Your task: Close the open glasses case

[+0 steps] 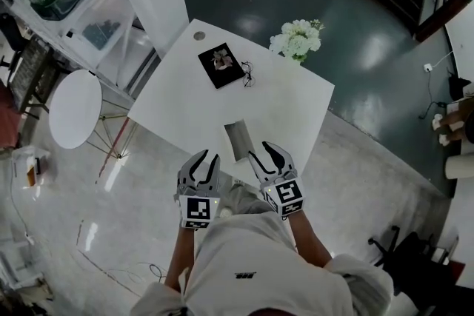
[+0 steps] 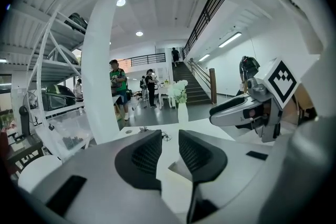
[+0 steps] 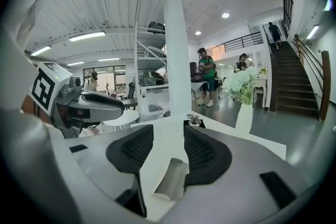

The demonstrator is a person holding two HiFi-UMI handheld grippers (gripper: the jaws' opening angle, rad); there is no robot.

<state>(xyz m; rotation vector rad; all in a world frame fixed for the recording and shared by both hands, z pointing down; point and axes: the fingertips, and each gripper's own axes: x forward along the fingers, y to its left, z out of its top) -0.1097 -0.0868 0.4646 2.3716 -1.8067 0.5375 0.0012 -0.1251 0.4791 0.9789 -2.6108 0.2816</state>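
Head view. A white, smooth, four-sided table (image 1: 296, 111) with a matt top. The case (image 1: 238, 139) lies at its near edge: an oblong grey shell with rounded long sides, lid open, long axis pointing away from the person. Farther back are a flat black square tray (image 1: 226, 76) carrying a small plant, thin wire-framed glasses (image 1: 247, 73) just right of it, and a bunch of white flowers (image 1: 298, 39) at the far corner.

The left gripper (image 1: 207, 158) and right gripper (image 1: 263, 152) sit at the table's near edge, one on each side of the case. Both are grey-and-white moulded bodies with black ribbed pads. The right one is just beside the case's near right end; the left one stands a little farther from it.

Right gripper view. The right gripper (image 3: 168, 131) has its jaws apart. The case (image 3: 170, 178) shows low in the gap as a curved, pale grey shell, closer to the right-hand pad, and neither pad presses on it.

Left gripper view. The left gripper (image 2: 169, 136) also has its jaws apart, with only bare table top in the gap.
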